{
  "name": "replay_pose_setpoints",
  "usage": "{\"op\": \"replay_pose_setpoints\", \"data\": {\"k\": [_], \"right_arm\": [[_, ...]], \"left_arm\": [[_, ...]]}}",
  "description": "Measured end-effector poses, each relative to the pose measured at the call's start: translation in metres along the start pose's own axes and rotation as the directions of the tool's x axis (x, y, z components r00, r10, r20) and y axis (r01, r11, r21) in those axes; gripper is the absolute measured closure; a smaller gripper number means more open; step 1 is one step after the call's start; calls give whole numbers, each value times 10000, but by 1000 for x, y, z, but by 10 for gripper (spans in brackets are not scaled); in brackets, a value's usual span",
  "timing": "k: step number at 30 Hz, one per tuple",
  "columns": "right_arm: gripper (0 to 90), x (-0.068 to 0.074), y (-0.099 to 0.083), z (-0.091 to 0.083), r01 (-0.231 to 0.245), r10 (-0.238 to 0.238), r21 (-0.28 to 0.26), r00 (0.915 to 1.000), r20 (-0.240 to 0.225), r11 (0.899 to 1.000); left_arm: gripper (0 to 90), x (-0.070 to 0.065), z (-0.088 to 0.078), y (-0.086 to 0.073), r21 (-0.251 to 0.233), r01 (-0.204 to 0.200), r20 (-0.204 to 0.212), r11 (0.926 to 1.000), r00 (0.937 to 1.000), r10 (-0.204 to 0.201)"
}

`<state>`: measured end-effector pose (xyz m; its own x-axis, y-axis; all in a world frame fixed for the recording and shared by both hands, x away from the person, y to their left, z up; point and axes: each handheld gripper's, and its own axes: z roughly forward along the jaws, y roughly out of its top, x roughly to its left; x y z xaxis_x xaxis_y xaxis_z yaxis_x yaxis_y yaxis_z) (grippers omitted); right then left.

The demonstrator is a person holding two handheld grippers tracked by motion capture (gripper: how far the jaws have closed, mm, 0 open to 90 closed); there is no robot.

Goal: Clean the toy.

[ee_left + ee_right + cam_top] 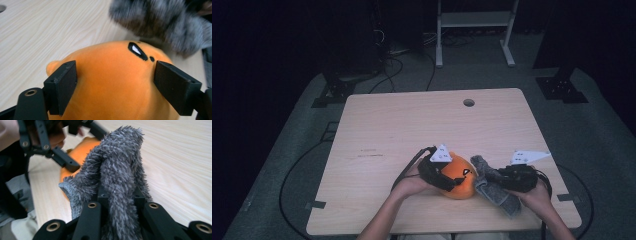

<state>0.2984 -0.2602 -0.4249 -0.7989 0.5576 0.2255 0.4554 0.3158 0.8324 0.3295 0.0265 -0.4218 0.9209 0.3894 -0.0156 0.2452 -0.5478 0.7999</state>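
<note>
The wooden table (412, 125) carries an orange plush toy (459, 177) near its front edge. The left hand-held gripper (115, 82) straddles the toy, jaws wide on either side. The right hand-held gripper (117, 202) is clamped tight on a fuzzy grey sock (120, 167) just beside the toy.

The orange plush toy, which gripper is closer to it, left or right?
Left. The left gripper has its jaws on either side of the orange plush toy. The right gripper sits off to the toy's side, clamped on a grey fuzzy sock.
</note>
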Motion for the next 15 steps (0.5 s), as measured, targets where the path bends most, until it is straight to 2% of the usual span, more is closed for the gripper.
{"op": "replay_pose_setpoints", "data": {"k": [1, 4, 6, 10, 11, 12, 13, 15], "right_arm": [[751, -2, -1, -3, -56, 57, -42, 9999, 106, 10000], [751, -11, -5, -13, -385, 400, -333, 9982, 445, 9987], [752, -16, -7, -18, -534, 568, -497, 9960, 693, 9973], [751, -23, -9, -28, -581, 656, -613, 9894, 1297, 9964], [751, -23, -9, -28, -581, 656, -613, 9894, 1297, 9964], [745, -28, -10, -32, -642, 725, -522, 9814, 1777, 9966], [739, -30, -11, -33, -685, 781, -566, 9788, 1892, 9960], [721, -36, -12, -31, -780, 865, -471, 9712, 2221, 9958]], "left_arm": [[240, -2, 1, -1, 101, -34, -281, 9999, 9996, 37], [416, -9, 0, -1, 133, -430, -682, 9990, 9967, 439], [479, -14, -4, 0, 53, -558, -494, 9984, 9972, 560], [528, -17, -15, 2, -399, -729, -786, 9965, 9945, 696], [533, -17, -15, 2, -399, -729, -786, 9965, 9945, 696], [539, -13, -18, 3, -680, -672, -857, 9954, 9944, 613], [541, -13, -18, 3, -680, -672, -857, 9954, 9944, 613], [541, -4, -21, 5, -796, -736, -1391, 9941, 9883, 620]]}}
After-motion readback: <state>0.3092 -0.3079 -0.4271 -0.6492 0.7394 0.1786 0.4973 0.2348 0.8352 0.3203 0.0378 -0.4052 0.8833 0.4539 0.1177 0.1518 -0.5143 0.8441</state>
